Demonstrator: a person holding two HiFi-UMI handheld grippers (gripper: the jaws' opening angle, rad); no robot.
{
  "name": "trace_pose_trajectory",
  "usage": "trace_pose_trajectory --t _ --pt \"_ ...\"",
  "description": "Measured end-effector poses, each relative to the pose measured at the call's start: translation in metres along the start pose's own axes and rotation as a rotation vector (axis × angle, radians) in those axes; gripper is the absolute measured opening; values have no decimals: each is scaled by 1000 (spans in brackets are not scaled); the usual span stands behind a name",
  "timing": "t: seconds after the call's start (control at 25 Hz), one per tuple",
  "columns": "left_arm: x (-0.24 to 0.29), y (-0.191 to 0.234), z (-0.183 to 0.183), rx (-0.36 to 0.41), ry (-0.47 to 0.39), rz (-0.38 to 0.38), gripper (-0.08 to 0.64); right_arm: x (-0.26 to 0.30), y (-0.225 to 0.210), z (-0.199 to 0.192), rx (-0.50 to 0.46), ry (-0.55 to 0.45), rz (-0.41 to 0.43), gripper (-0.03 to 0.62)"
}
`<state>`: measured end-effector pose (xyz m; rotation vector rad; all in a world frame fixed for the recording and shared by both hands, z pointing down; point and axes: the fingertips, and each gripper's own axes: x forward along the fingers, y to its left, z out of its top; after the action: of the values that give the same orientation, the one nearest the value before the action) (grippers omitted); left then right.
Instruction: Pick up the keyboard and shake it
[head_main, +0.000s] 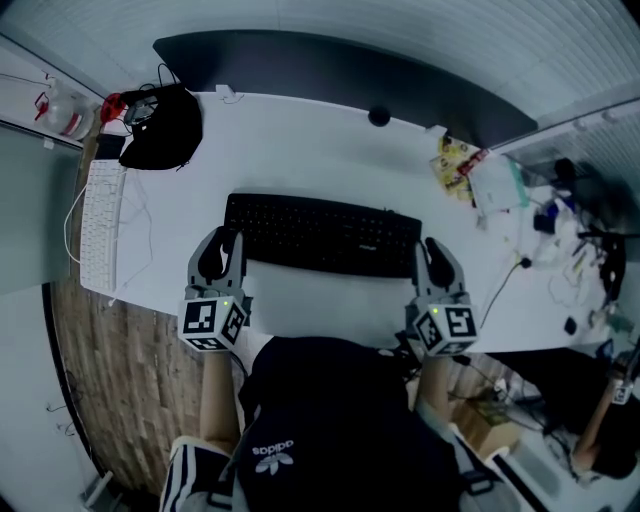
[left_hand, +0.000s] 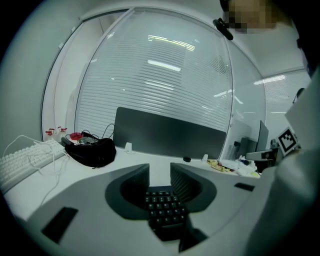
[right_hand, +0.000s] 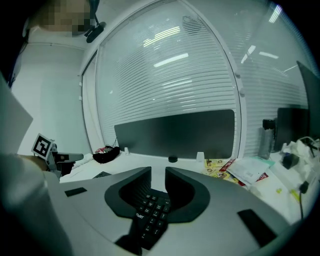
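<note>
Three steps remain — gripping, lifting, shaking. The keyboard (head_main: 322, 234) lies flat on the desk (head_main: 300, 140), the left gripper (head_main: 221, 240) and right gripper (head_main: 433, 250) at its ends, jaws slightly apart, pinching nothing yet.

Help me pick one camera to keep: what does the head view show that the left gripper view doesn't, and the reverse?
Only the head view: the black keyboard at full length, the left gripper and right gripper at its near corners, the wooden floor. Only the left gripper view: its jaws standing apart with keyboard keys visible between them, the window blinds. Both: the white desk, white keyboard, black bag, dark partition.
</note>
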<state>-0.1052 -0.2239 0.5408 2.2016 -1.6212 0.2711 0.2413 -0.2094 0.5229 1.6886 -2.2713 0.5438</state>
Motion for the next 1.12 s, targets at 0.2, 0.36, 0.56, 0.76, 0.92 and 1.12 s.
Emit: trace_pose_trajectory --t 0.2,0.36,0.56,0.76,0.92,1.12 --pt "22 17 -16 -13 71 16 156 21 -17 -14 17 57 20 117" --pt "42 41 -31 -45 146 35 195 36 -30 -30 40 115 9 164" --pt "67 62 -55 -61 262 14 221 53 -37 -49 68 178 19 186" --pt "82 70 -79 -114 363 -28 225 66 -41 -70 109 252 23 192" --pt "89 68 -94 -133 412 -55 227 72 -48 -88 136 298 1 219" --pt "95 69 -102 -143 444 -68 227 71 -55 -88 167 293 -28 229"
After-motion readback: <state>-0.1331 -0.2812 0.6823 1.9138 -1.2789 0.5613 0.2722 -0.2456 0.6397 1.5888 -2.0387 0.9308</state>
